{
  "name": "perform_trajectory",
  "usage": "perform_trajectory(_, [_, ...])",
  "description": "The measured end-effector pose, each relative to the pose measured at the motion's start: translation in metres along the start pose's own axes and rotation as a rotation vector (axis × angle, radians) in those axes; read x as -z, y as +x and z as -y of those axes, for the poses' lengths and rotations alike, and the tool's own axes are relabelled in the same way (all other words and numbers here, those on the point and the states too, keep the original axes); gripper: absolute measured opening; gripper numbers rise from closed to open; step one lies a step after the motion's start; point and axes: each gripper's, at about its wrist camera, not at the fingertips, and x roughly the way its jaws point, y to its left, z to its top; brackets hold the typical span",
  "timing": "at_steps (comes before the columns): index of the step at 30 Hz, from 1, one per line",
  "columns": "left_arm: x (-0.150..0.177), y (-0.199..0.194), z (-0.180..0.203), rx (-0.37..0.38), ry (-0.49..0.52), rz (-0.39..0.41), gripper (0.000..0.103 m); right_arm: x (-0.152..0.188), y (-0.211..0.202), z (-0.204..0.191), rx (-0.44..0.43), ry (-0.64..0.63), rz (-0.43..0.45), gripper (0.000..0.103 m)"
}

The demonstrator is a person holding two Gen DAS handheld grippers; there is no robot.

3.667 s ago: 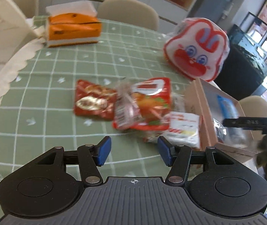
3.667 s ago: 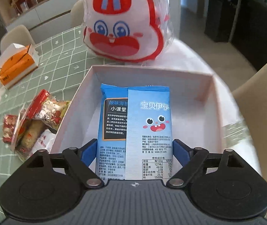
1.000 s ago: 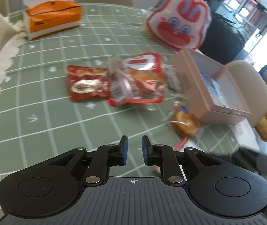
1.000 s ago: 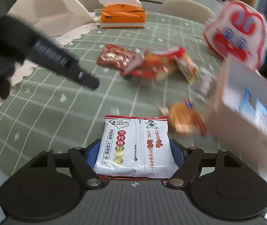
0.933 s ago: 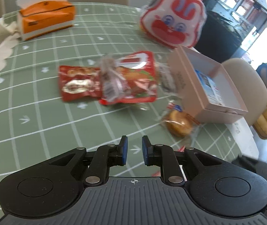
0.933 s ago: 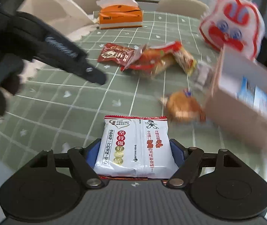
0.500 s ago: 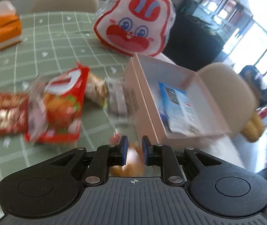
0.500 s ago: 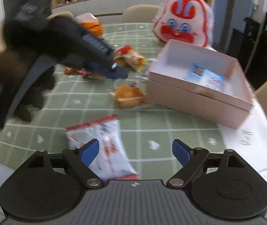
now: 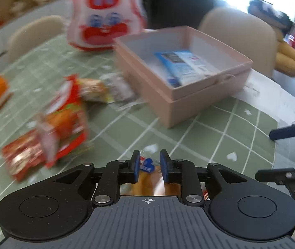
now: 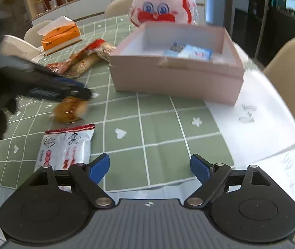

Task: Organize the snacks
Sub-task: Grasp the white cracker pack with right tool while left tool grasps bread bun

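A pink box (image 9: 189, 87) stands on the green checked tablecloth with a blue snack packet (image 9: 185, 64) inside; it also shows in the right wrist view (image 10: 176, 76). My left gripper (image 9: 149, 167) is narrowly closed right over a wrapped orange bun (image 9: 147, 183), which also shows under its tip in the right wrist view (image 10: 70, 109); whether it grips the bun is unclear. My right gripper (image 10: 149, 169) is open and empty. A white and red snack packet (image 10: 64, 147) lies on the table just left of it.
A pile of red snack bags (image 9: 50, 124) lies left of the box. A big rabbit-face bag (image 9: 106, 18) stands behind it. An orange tissue box (image 10: 60, 35) sits at the far side. Beige chairs (image 10: 290, 78) ring the table. Bananas (image 9: 288, 56) lie at far right.
My right gripper opened and let the white and red packet drop on the table near the front edge. My left gripper swung right and down over the orange bun.
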Motion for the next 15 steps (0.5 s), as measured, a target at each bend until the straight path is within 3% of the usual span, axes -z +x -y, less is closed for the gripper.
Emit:
perform_trajectory(4, [0.01, -0.032, -0.018, -0.1, -0.301, -0.016, 0.026, 0.007, 0.003, 0.0, 0.001, -0.039, 0.046, 0.093])
perform_trajectory(7, [0.013, -0.03, -0.016, -0.077, -0.464, -0.056, 0.026, 0.015, 0.006, -0.01, 0.03, -0.112, 0.074, 0.099])
perform_trajectory(11, [0.009, -0.014, 0.0, -0.139, -0.524, -0.072, 0.031, 0.022, 0.005, -0.012, 0.041, -0.117, 0.114, 0.103])
perform_trajectory(15, [0.0, -0.004, 0.017, -0.137, -0.453, -0.068, 0.037, 0.022, 0.005, -0.011, 0.036, -0.119, 0.122, 0.103])
